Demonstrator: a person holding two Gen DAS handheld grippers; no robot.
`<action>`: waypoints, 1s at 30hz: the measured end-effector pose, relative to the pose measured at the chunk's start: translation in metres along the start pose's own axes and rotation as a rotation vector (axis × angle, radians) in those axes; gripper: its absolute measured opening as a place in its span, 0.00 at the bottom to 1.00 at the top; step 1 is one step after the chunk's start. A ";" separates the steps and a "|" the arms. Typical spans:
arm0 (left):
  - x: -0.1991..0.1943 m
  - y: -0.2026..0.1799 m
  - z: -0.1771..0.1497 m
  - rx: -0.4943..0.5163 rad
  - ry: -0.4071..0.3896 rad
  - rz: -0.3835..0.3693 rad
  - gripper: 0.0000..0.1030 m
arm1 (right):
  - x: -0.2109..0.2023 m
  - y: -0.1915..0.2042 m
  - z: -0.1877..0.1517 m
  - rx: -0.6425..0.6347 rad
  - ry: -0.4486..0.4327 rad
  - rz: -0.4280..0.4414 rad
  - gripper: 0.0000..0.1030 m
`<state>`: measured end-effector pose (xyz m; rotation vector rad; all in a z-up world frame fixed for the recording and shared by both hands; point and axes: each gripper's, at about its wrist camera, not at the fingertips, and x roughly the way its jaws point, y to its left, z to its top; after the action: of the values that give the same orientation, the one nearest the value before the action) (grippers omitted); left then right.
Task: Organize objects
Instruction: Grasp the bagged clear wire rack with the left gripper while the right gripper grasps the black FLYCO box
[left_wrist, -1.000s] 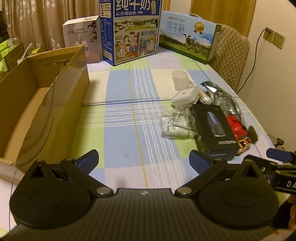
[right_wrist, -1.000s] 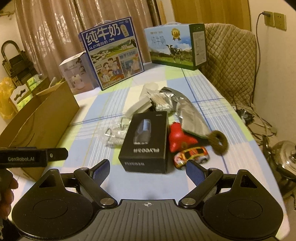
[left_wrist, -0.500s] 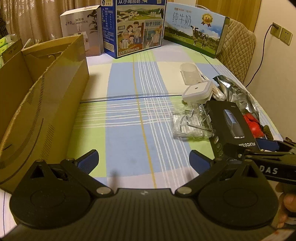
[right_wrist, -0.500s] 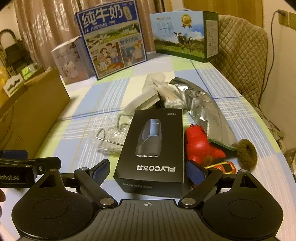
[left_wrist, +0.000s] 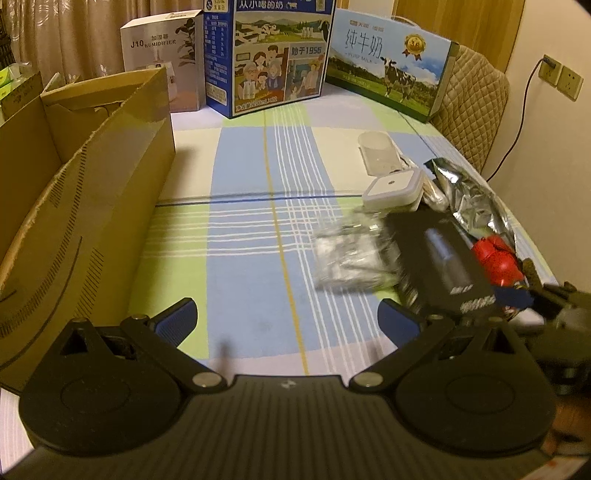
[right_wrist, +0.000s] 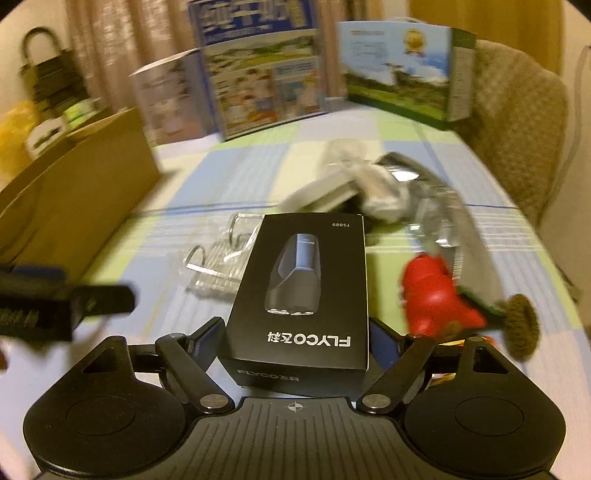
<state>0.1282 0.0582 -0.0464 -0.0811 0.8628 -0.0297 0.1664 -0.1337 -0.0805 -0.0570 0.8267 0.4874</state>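
We have the black shaver box lying on the tabletop between our right gripper jaws, long axis toward twelve o'clock, jaws closing on its sides, while our left gripper gapes empty.

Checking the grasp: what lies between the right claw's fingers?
The black shaver box sits between the closing fingers of the right claw, seen in the right wrist view.

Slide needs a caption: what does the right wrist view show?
Right gripper closing around the black FLYCO box on the checked tablecloth, red toy beside it.
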 end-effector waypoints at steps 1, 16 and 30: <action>0.000 0.001 0.001 -0.003 -0.002 -0.002 0.99 | -0.001 0.002 -0.002 -0.007 0.002 0.014 0.76; 0.042 -0.025 0.011 0.055 -0.069 -0.047 0.89 | -0.013 -0.014 -0.006 0.065 -0.014 -0.078 0.76; 0.071 -0.031 0.012 0.114 -0.009 -0.062 0.52 | -0.013 -0.016 -0.006 0.078 -0.025 -0.076 0.76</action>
<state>0.1836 0.0238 -0.0896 -0.0014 0.8477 -0.1365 0.1614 -0.1546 -0.0774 -0.0105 0.8149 0.3832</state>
